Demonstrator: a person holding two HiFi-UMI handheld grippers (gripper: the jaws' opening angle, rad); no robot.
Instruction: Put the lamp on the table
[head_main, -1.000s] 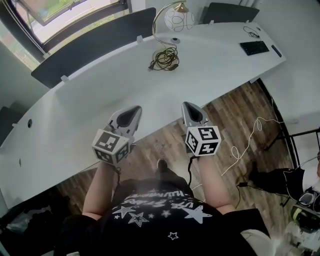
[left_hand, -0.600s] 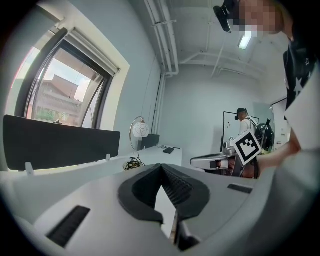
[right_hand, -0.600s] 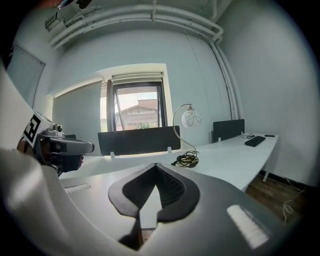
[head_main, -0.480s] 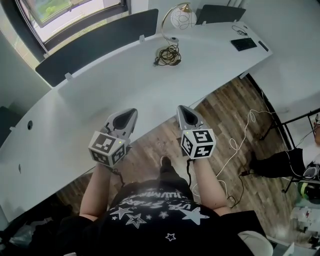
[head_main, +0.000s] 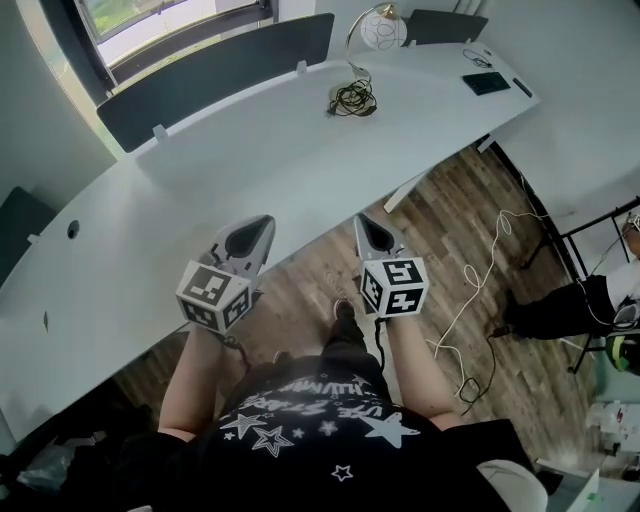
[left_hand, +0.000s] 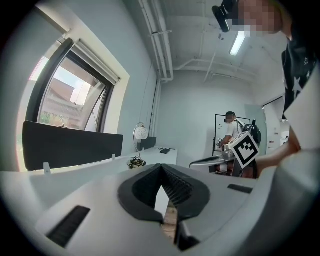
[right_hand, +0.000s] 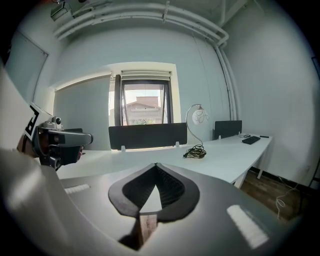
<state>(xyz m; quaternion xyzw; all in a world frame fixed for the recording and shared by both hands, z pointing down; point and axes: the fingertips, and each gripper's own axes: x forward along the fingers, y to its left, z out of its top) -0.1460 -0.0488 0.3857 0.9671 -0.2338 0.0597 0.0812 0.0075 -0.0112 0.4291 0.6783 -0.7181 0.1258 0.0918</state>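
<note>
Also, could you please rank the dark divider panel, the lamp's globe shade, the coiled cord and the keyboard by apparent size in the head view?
Largest by far: dark divider panel.
Then globe shade, coiled cord and keyboard: too alike to rank, all small and far away.

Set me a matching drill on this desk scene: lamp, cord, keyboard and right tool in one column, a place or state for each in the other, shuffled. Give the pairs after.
Column one
1. lamp
2. cord
3. keyboard
4. right tool

Column two
A. shut, nothing between its jaws
B. flat and black, near the right end of the table
C. standing by the table's far edge, with a white globe shade
D. bundled in a loose coil on the table, by the lamp's base

Pairs: 1-C, 2-D, 3-B, 4-A
</note>
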